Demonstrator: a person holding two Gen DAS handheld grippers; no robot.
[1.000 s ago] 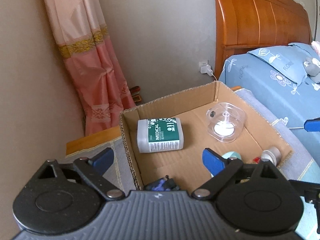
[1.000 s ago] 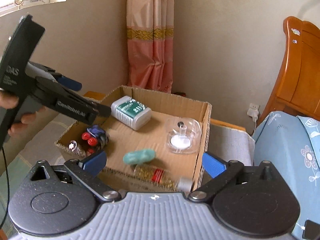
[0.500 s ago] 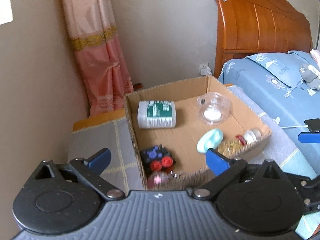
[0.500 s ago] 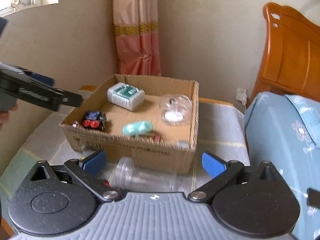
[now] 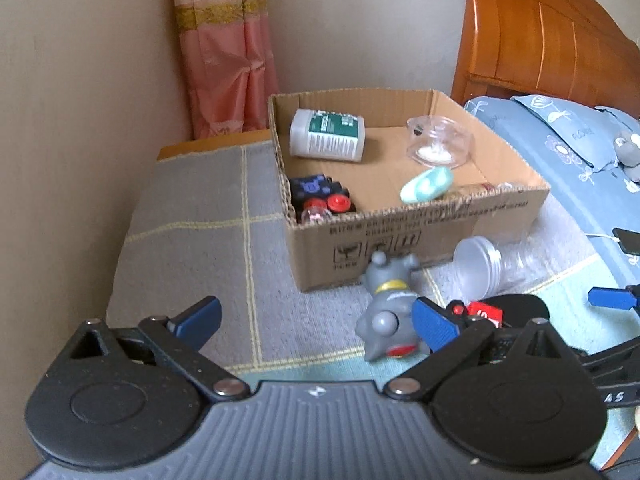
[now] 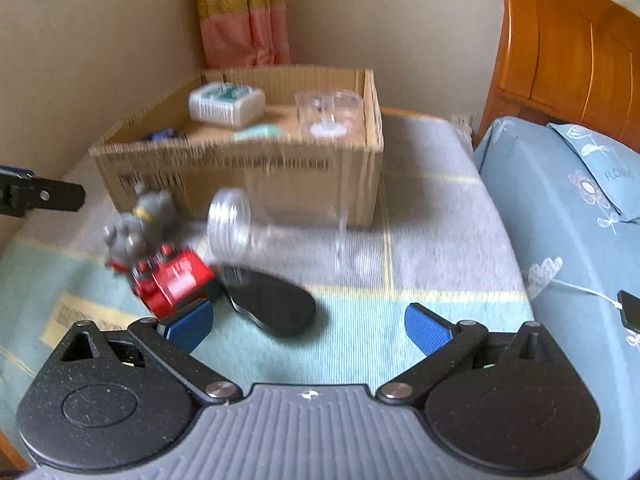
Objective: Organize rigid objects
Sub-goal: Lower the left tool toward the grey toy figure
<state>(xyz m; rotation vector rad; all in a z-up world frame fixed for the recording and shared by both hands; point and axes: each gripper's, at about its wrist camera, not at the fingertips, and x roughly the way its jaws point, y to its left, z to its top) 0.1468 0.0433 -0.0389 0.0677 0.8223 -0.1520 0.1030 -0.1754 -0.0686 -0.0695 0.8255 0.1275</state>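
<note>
Both wrist views now sit lower and farther back from the cardboard box (image 5: 416, 236) than 1 s ago, so its printed front wall and the loose items before it have come into sight. Left gripper (image 5: 316, 320): jaws spread wide, nothing between the pads. Right gripper (image 6: 306, 322): jaws likewise wide apart and empty. Already inside the box: white-and-green bottle (image 5: 327, 140) at 11 o'clock, clear round container (image 5: 439, 142) at 1 o'clock, mint case (image 5: 426, 185) near centre, dark toy with red wheels (image 5: 322, 198) at 8 o'clock. Still outside, on the striped cloth (image 5: 192, 248) at the box's 6 o'clock: grey toy figure (image 5: 386, 312), red toy block (image 6: 174, 280), clear plastic jar (image 6: 276, 232) lying on its side, and black oval piece (image 6: 274, 308). Right view is motion-blurred, so fine detail is unclear. Step in hand, as judged: approach for the next pick, with 4 items left. Next move calls for centring 1 item between open pads, probably the grey figure for the left or the black piece for the right, then closing.
</note>
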